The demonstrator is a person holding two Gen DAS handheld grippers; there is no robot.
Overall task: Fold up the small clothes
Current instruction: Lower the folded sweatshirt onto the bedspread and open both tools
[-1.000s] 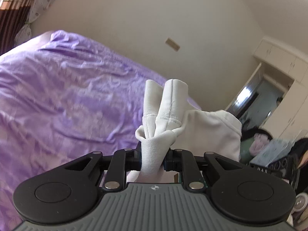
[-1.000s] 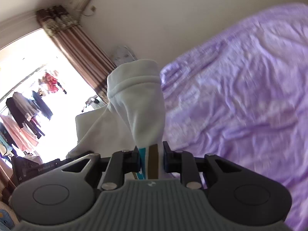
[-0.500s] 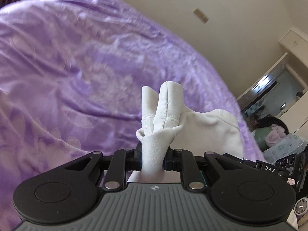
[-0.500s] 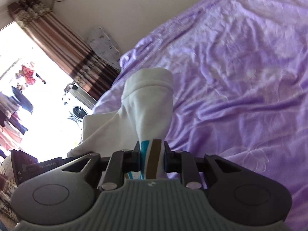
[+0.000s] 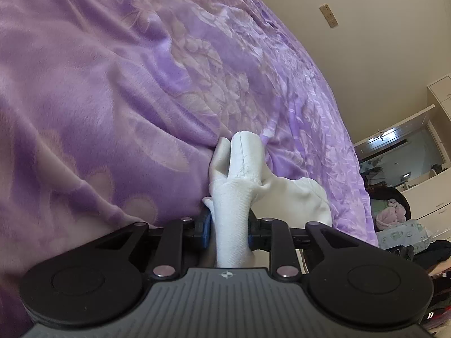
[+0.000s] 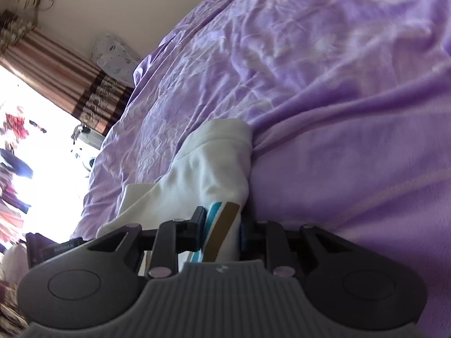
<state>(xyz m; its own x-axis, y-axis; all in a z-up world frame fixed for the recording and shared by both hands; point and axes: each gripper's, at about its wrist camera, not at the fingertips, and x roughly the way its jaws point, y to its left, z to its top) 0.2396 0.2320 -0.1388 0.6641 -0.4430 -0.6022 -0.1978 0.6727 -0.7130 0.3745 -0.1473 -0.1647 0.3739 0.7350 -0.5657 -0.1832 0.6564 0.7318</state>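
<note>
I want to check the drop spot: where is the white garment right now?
The white garment is pinched between both grippers, its front edge touching the purple blanket on the bed; in the right wrist view its striped band sits in the right gripper.

White garment [image 5: 239, 174], small, knit, with ribbed cuff; bunched and creased, its far end pressed against the purple bedspread [image 5: 112, 98]. Teal and tan stripes [image 6: 222, 225] are seen at its other gripped edge.

garment [image 5: 239, 169] on bedspread [image 5: 112, 84] | ends in left claw [image 5: 229, 226], right claw [image 6: 220, 226]
</note>
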